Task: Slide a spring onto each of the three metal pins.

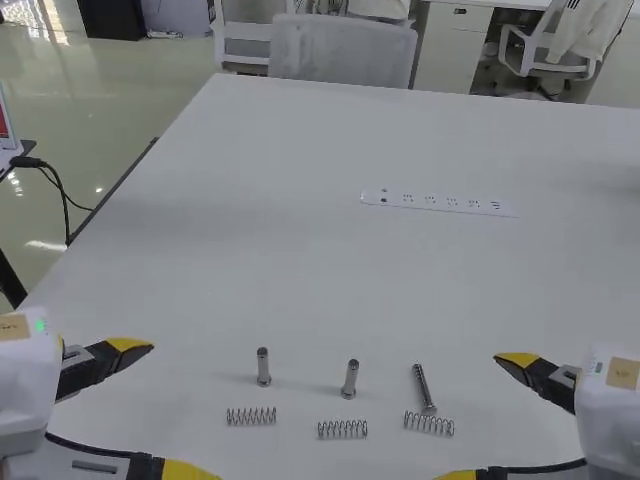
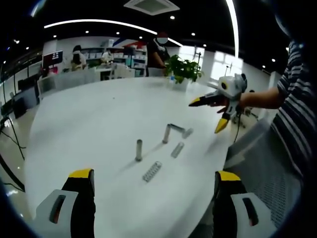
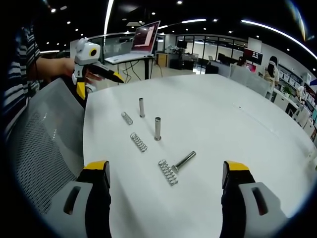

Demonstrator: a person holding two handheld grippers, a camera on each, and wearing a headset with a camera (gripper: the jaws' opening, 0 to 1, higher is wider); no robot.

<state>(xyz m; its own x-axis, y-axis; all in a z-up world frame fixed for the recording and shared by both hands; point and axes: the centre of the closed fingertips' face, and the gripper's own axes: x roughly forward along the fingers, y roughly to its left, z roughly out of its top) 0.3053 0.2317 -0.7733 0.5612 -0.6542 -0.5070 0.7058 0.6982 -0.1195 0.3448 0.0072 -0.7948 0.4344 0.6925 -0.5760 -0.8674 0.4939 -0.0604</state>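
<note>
Three metal pins are near the table's front edge. The left pin (image 1: 263, 366) and middle pin (image 1: 350, 379) stand upright, while the right pin (image 1: 422, 388) lies on its side. A bare spring lies in front of each: left spring (image 1: 251, 416), middle spring (image 1: 342, 429), right spring (image 1: 429, 424). My left gripper (image 1: 160, 408) is open to the left of the row, and my right gripper (image 1: 488, 418) is open to the right, both with nothing between the jaws. The right gripper view has the lying pin (image 3: 184, 161) and its spring (image 3: 168, 172) closest.
A white power strip (image 1: 437, 201) lies further back on the white table (image 1: 300, 200). A grey chair (image 1: 340, 50) stands at the far edge. A grey mesh chair (image 3: 44, 144) is at the near side. A potted plant (image 2: 183, 69) stands at one table end.
</note>
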